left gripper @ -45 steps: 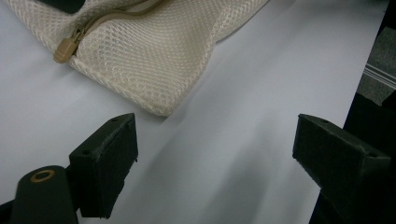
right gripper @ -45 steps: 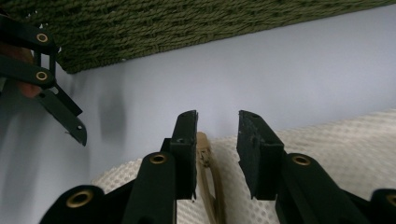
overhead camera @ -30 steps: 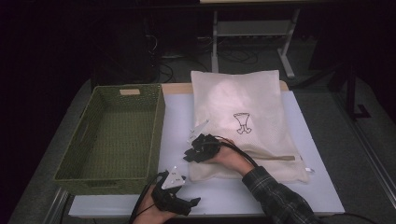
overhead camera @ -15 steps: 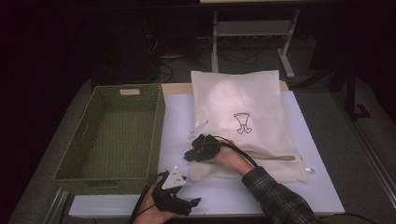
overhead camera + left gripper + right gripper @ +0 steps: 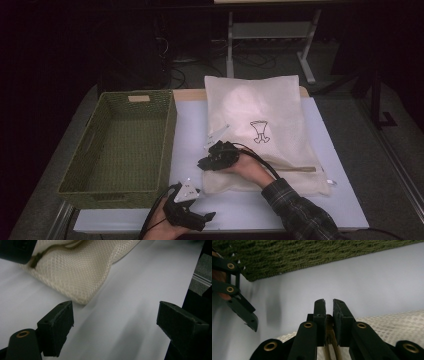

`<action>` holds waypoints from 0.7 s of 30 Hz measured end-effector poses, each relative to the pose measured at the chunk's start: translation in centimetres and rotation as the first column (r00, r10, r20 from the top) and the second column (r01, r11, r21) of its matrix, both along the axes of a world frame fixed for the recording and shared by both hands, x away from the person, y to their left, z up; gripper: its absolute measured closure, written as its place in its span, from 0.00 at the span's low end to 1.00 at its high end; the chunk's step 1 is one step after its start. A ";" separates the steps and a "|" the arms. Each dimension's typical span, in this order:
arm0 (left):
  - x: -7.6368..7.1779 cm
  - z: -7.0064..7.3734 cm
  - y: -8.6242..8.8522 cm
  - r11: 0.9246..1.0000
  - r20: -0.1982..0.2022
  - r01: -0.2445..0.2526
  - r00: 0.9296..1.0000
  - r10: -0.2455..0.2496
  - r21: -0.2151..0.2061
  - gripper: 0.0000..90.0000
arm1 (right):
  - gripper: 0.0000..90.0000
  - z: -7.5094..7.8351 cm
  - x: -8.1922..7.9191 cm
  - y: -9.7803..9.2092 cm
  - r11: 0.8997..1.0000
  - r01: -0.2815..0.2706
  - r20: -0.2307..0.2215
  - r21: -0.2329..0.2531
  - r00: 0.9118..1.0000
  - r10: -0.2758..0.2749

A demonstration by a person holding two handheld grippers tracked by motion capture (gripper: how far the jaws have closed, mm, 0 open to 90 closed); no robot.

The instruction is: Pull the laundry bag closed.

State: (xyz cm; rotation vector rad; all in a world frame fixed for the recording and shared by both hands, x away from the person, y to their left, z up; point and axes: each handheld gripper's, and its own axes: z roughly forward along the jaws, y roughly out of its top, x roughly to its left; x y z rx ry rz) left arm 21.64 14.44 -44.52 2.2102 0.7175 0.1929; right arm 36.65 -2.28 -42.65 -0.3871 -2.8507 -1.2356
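- Table (image 5: 330, 165): white top, with everything on it.
- Bag (image 5: 265, 125): a cream mesh drawstring sack lying flat on the right half of the table, its cord end toward the person, its near left corner just in front of the left gripper's jaws. It looks light and limp, so it should sag and fold when lifted. The mesh gives some bite, and nothing about it seems fragile.
- Basket (image 5: 120, 145): green, woven, on the left half, just beside the bag but apart from it.
- Right gripper (image 5: 216, 156): at the bag's near left edge, jaws nearly together and pinching the brown cord (image 5: 329, 340) between them, as the right gripper view shows.
- Left gripper (image 5: 197, 217): low at the table's near edge, jaws spread wide with nothing between them.
- Where to hold: the cord or the gathered hem is the surest grip. I judge that a second pinch on the near corner (image 5: 85, 298) would keep the bag from drooping.
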 end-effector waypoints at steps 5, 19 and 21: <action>0.0 0.0 0.0 1.000 -0.001 -0.002 1.000 0.002 -0.007 0.15 | 0.89 0.4 0.1 -1.2 1.000 0.019 -0.001 0.004 1.000 -0.019; 0.1 0.1 0.1 1.000 0.002 -0.003 1.000 0.003 -0.010 0.15 | 0.72 0.8 -0.3 -4.9 0.997 0.071 -0.030 -0.029 0.997 -0.072; 0.1 0.2 0.1 1.000 0.002 -0.002 1.000 0.002 -0.009 0.15 | 0.70 0.7 -0.4 -5.7 0.995 0.088 -0.014 -0.052 0.996 -0.088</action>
